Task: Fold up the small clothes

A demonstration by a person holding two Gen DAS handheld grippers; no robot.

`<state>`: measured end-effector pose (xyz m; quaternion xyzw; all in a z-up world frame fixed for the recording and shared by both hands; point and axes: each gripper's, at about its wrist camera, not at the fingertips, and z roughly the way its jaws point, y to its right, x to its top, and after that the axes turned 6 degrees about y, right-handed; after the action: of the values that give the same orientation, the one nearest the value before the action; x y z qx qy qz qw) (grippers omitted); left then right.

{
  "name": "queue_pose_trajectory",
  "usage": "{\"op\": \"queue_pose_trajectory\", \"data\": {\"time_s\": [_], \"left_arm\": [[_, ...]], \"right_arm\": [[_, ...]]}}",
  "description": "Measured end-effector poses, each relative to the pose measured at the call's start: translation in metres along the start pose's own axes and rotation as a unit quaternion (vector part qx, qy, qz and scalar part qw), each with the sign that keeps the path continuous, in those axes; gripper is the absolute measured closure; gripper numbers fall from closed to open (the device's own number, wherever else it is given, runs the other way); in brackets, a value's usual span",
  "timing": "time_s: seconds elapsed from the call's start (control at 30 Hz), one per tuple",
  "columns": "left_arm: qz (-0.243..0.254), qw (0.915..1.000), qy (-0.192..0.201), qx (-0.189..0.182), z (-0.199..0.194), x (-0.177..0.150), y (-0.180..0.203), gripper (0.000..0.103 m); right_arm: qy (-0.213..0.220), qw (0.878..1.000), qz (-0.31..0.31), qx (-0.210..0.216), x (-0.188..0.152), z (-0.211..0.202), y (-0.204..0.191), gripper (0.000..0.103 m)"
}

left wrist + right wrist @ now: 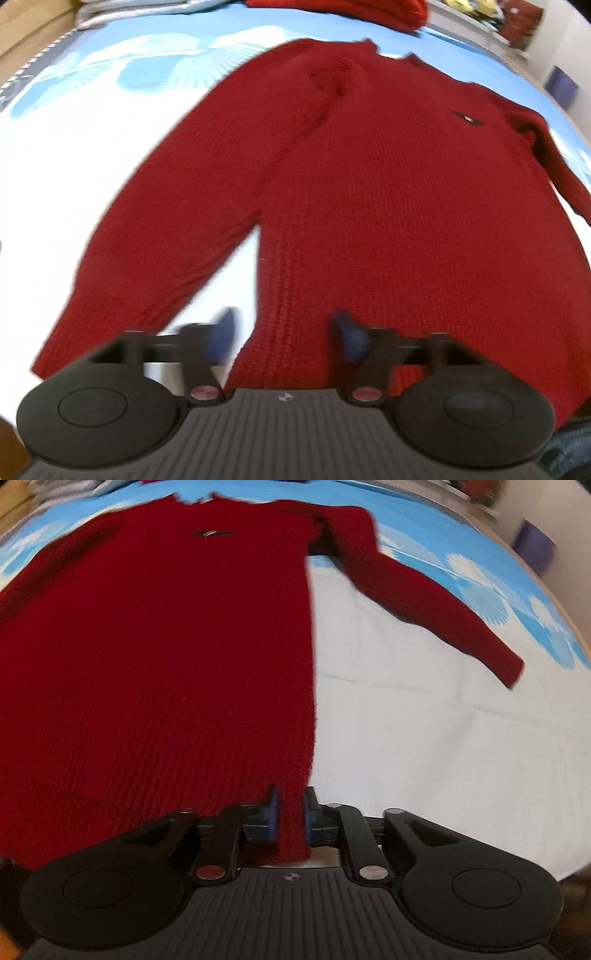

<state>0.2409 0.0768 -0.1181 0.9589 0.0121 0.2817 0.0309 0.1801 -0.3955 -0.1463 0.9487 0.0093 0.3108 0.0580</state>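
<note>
Blue-and-white bed sheet [406,720], red sweater [369,184] spread flat on it

Home bedroom: patterned blue-white bedsheet [110,74], folded bedding [147,11].

One red sweater [369,192] lies spread on one bed sheet [92,155], blue and white. The sweater has two sleeves: one sleeve [166,229] to its left side and one sleeve [424,590] to its right side. It has one small dark logo [467,119] on the chest. Beyond the collar of the sweater there is one more red garment [343,13]. There are two grippers near the hem of the sweater: one left gripper [286,336] and one right gripper [291,812], each with two fingers.
</note>
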Motion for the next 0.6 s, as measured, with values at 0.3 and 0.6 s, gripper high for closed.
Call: {"op": "queue_pose_trajectory", "data": {"time_s": [0.3,0.6], "left_arm": [[-0.035,0.9922,0.053,0.107,-0.015,0.038,-0.061,0.001],[0.017,0.9971,0.002,0.074,0.043,0.062,-0.084,0.090]], "right_arm": [[0.105,0.985,0.130,-0.051,0.035,0.004,0.029,0.015],[0.104,0.992,0.036,-0.065,0.058,0.022,-0.029,0.015]]}}
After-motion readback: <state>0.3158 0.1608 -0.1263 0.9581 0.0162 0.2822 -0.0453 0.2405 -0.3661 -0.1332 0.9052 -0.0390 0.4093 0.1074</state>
